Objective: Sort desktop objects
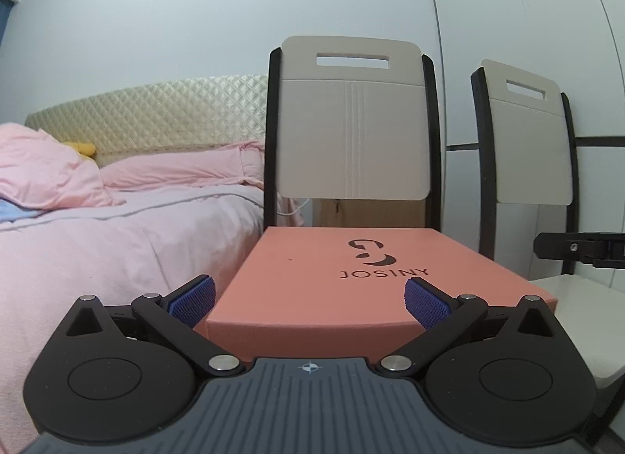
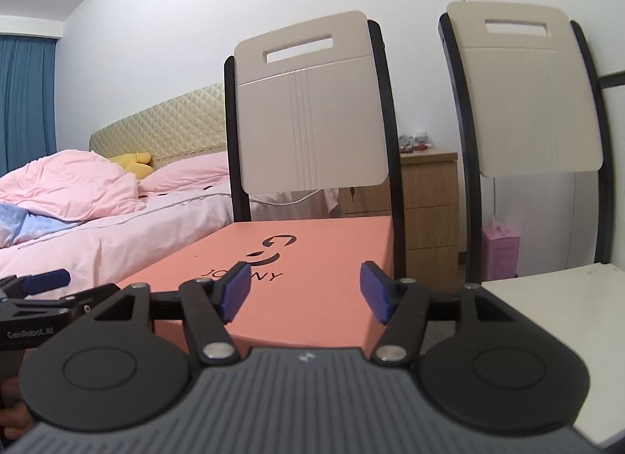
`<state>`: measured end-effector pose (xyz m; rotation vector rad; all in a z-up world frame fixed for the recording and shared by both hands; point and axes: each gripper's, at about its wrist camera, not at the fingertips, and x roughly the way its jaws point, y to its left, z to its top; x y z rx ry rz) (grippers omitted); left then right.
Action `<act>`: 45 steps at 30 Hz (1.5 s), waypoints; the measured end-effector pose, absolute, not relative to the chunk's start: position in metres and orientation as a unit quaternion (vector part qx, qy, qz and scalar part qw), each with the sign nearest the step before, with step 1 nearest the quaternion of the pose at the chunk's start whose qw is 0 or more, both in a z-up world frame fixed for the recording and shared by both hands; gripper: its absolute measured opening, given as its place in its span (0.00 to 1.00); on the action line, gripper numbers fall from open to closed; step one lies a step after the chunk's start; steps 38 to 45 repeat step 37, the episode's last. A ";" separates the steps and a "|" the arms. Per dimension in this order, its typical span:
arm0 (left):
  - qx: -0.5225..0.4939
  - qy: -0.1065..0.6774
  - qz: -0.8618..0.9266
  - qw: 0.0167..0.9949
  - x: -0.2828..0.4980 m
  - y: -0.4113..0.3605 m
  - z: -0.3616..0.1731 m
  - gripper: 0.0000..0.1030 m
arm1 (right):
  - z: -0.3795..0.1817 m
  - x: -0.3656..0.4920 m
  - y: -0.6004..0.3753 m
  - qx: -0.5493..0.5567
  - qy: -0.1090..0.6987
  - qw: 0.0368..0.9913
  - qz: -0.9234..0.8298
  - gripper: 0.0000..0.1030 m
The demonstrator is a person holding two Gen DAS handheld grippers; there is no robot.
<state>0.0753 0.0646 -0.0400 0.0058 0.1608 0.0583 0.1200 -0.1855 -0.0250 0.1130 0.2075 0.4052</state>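
A salmon-pink shoe box marked JOSINY lies flat on the seat of a chair, closed. My left gripper is open just in front of the box's near edge, its blue pads wide apart and empty. In the right wrist view the same box lies ahead. My right gripper is open and empty over the box's near right corner. The left gripper shows at the left edge there. The right gripper shows at the right edge of the left wrist view.
The chair with a beige back holds the box. A second chair with a white seat stands to the right. A bed with pink bedding is on the left. A wooden nightstand and a pink box stand behind.
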 end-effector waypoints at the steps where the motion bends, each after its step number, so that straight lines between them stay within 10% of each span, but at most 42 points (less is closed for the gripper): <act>1: 0.001 0.079 0.030 0.996 0.075 0.065 -0.041 1.00 | -0.025 0.118 -0.185 0.055 0.098 0.974 0.198 0.67; 21: 0.003 0.082 0.054 0.995 0.082 0.070 -0.052 1.00 | -0.034 0.120 -0.169 0.052 0.076 0.978 0.185 1.00; 45: 0.013 0.083 0.059 0.995 0.081 0.068 -0.055 1.00 | -0.033 0.110 -0.177 0.042 0.081 0.982 0.167 1.00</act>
